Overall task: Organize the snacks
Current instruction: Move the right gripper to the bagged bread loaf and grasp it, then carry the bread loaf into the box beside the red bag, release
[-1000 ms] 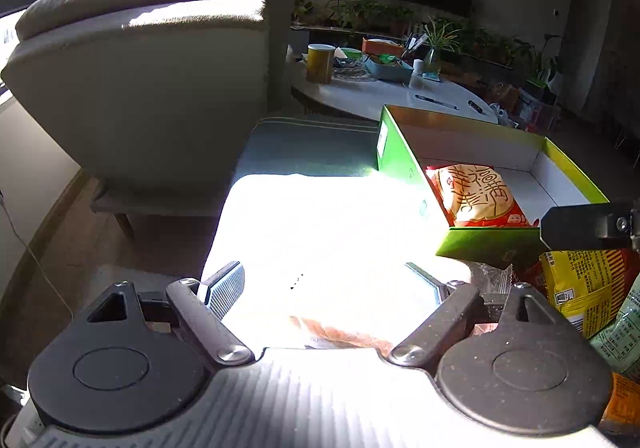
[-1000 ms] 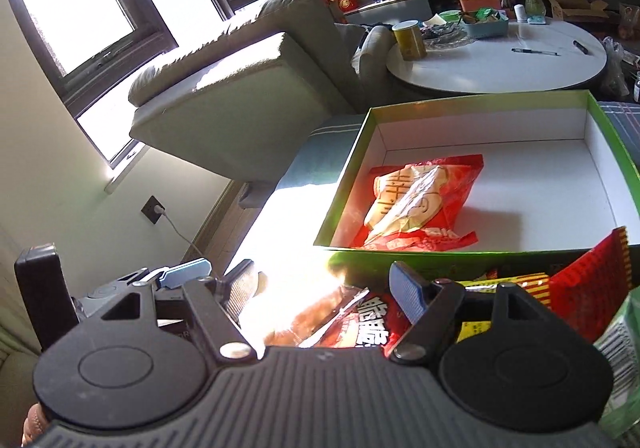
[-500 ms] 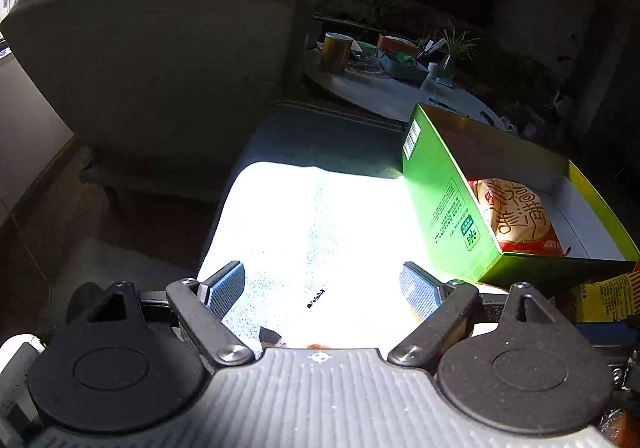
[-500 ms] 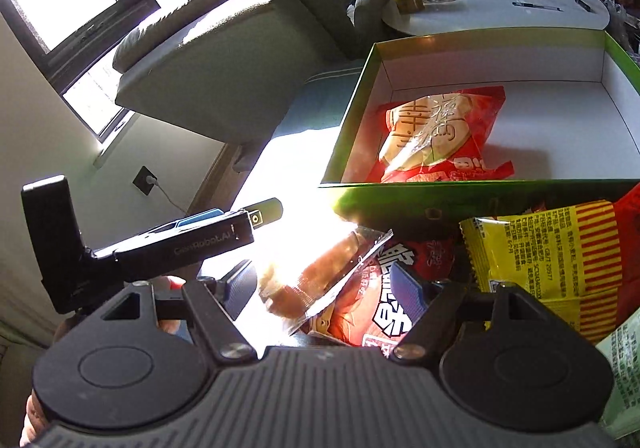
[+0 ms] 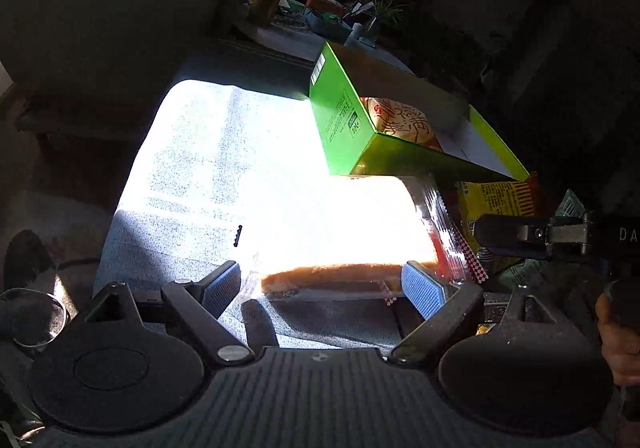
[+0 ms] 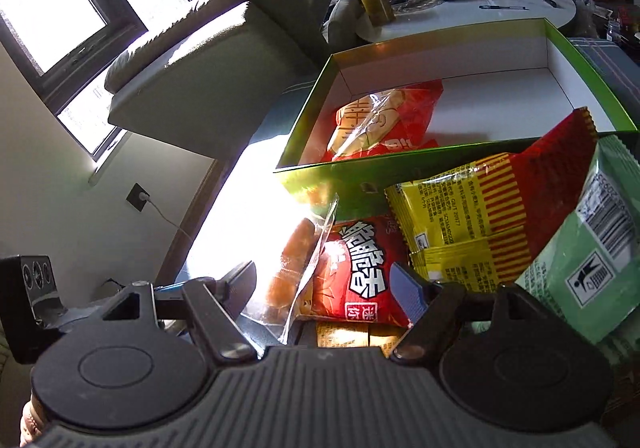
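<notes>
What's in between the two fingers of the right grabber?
In the right wrist view, the open right gripper straddles a red snack packet and a clear-wrapped bread roll, lying side by side before the green box.

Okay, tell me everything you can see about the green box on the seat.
The green box is a wide, shallow, open-topped tray that looks like glossy cardboard: bright green outside, plain white inside. One outer side carries printed text and a barcode. It sits flat on the grey cushion, a corner partly in sunlight. Inside lies one red and orange snack bag at its left end; the rest of the floor is bare. Loose packets, including a yellow packet, crowd against its near wall. Neither gripper touches it.
</notes>
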Tool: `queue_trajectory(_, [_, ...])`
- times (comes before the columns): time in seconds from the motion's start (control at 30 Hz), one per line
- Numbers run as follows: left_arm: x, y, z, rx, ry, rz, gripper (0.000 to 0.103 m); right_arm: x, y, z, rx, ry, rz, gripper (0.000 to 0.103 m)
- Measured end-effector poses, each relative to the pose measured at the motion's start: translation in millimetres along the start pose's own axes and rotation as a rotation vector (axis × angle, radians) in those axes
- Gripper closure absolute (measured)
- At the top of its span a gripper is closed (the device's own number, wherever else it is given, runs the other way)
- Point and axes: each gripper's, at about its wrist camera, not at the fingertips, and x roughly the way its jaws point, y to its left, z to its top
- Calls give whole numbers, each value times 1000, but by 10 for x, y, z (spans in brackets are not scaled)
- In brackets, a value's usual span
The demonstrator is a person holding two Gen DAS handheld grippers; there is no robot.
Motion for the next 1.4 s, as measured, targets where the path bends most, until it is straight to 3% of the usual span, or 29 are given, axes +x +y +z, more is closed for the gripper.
queue_trajectory(0.2, [-216,-101,-14,72,-54,49,17,-37,64,19,-16,-18,10,3])
queue_trajectory(0.3, [-238,-11,62,40,-82,111,17,18,96,41,-20,-16,23,3])
queue_trajectory(0.47, [-76,63,75,8,-63,125,17,170,147,73,-24,5,7,3])
queue_trajectory(0.77, [108,88,42,-56,-52,38,17,447,302,95,-60,65,-4,4])
queue_trajectory(0.87, [140,79,-1,-82,-59,20,16,496,345,82,-82,57,-34,11])
queue_trajectory(1.07, [-26,-137,-5,-12,-101,35,17,349,367,61,-98,49,6,13])
queue_trajectory(1.4, [-385,-851,483,154,-248,-4,17,-370,190,372,-88,-154,53,13])
